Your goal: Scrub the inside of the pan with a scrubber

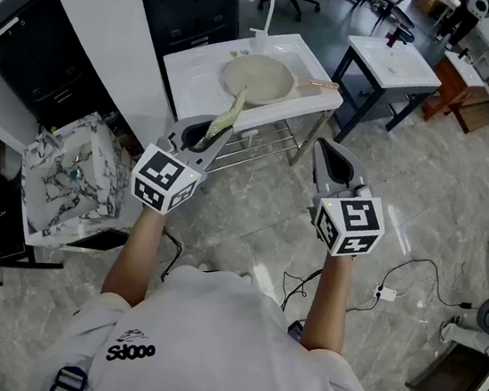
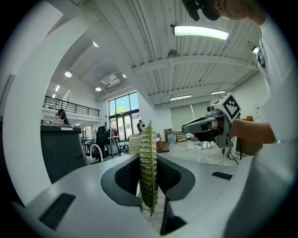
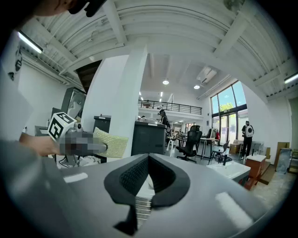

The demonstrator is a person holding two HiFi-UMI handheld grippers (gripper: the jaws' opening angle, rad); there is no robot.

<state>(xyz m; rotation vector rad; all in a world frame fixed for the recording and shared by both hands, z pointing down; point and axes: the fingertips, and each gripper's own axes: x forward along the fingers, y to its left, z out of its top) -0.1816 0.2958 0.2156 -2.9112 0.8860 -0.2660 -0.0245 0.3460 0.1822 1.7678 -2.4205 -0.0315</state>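
Note:
A round beige pan (image 1: 257,78) with a wooden handle lies on the white sink counter (image 1: 192,83), ahead of both grippers. My left gripper (image 1: 222,130) is shut on a thin yellow-green scrubber (image 1: 230,112), held edge-up in the air short of the counter. The left gripper view shows the scrubber (image 2: 148,167) standing upright between the jaws. My right gripper (image 1: 321,147) hangs to the right at about the same height, shut with nothing in it. In the right gripper view the jaws meet at their tips (image 3: 148,159), and the scrubber (image 3: 111,142) shows off to the left.
A white faucet (image 1: 264,3) rises behind the pan. A wire shelf (image 1: 261,143) sits under the counter. A second white basin table (image 1: 391,62) stands to the right. A marbled box (image 1: 71,179) and a black cabinet (image 1: 39,53) are at left. Cables (image 1: 384,291) lie on the floor.

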